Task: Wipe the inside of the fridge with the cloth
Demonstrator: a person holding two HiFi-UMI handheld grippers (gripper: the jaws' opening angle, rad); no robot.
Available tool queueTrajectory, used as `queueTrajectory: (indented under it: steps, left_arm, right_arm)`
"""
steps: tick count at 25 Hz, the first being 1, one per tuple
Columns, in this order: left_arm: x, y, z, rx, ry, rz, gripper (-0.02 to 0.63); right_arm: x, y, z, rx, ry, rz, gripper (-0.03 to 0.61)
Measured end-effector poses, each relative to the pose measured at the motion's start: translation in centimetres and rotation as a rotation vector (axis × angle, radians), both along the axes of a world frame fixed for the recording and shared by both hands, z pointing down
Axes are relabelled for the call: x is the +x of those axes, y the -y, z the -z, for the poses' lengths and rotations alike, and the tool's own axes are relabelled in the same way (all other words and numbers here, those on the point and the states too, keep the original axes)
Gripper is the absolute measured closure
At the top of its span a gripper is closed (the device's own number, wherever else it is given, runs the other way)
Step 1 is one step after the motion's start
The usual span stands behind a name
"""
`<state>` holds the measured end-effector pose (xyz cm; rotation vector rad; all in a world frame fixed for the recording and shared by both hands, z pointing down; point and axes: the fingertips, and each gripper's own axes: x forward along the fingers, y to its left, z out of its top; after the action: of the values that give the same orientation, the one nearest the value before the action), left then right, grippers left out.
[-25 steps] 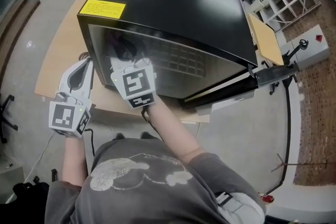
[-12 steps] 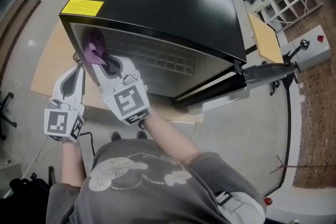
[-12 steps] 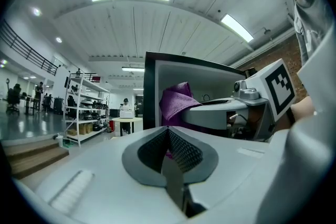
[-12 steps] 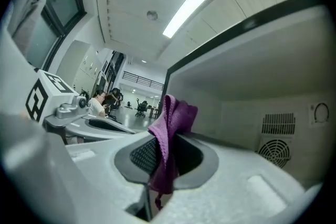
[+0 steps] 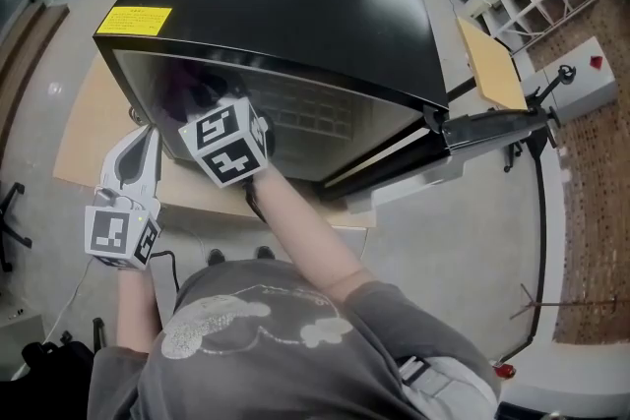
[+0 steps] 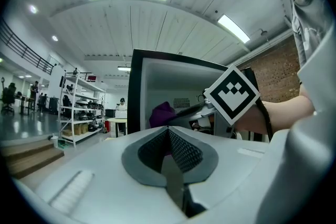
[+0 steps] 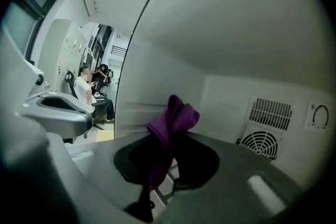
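The black fridge (image 5: 295, 5) stands on a wooden board with its open front towards me. My right gripper (image 7: 169, 136) is inside the fridge's left part, shut on a purple cloth (image 7: 170, 120) that sticks up between its jaws near the white inner wall. In the head view only its marker cube (image 5: 226, 150) shows at the opening; the cloth is hidden there. My left gripper (image 5: 148, 138) hangs outside, by the fridge's left front corner, shut with nothing in it. From the left gripper view the purple cloth (image 6: 161, 114) shows inside the fridge frame.
The fridge door (image 5: 492, 128) stands open to the right. A round fan vent (image 7: 261, 144) and a dial (image 7: 318, 115) sit on the fridge's back wall. A wire shelf shows below the right jaws. The wooden board (image 5: 84, 128) lies under the fridge on grey floor.
My right gripper has gone deeper into the fridge's upper left with the cloth, which no longer shows in the head view. The left gripper has stayed about where it was.
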<state>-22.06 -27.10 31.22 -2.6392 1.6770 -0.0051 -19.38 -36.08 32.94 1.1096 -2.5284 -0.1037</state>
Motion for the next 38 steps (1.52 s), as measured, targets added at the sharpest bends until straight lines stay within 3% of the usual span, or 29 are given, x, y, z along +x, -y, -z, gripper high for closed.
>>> queueTrajectory:
  steps: [9,25,33,36,38]
  left_arm:
    - [2.0,0.5,-0.3,-0.010,0.003,-0.064,0.597]
    - [8.5,1.1,0.0,0.002,0.012,-0.262,0.597]
    - [10.7,1.0,-0.1,-0.002,0.002,-0.340,0.597]
    - [11.3,1.0,0.1,0.002,-0.004,-0.364,0.597]
    - [11.5,0.9,0.3,0.007,-0.007,-0.375,0.597]
  right_arm:
    - [5.3,1.6,-1.6,-0.017,-0.093,-0.146,0.534]
    - [18.3,0.2,-2.1,-0.031,-0.138,-0.466,0.532]
    - [21.6,-1.5,-2.2,-0.024,-0.147,-0.601,0.534]
    - [21.6,-1.9,-1.7,0.013,-0.136,-0.618,0.534]
    - [21.7,-2.3,0.0,0.092,-0.078,-0.649,0.532]
